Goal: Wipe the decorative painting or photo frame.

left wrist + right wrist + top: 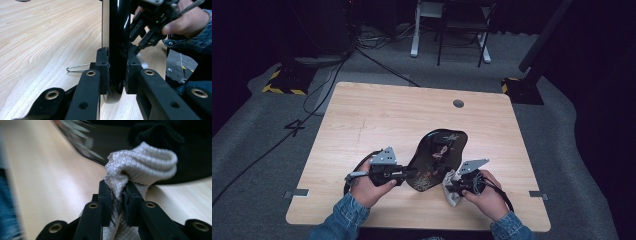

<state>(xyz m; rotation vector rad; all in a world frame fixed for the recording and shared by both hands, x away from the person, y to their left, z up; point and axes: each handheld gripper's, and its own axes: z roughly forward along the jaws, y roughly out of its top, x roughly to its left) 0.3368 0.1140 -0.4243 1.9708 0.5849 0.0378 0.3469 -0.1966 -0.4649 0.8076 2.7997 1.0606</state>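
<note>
The high view looked forward and down from above the person's side, taking in the whole table [362, 125]; each gripper view sat low and very near, looking along its own jaws; all three shared the black tray [439, 150] at centre frame.

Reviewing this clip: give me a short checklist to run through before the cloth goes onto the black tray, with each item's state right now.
1. Left gripper clamped on the tray's edge: ok, both pads press its rim.
2. Right gripper holding the cloth: ok, fabric is pinched between the pads.
3. Tray lifted off the table: ok, it stands tilted up on its edge.
4. Cloth touching the tray: cannot tell, it sits right beside the rim.
5. Dirt on the tray's patterned face: cannot tell.
</note>
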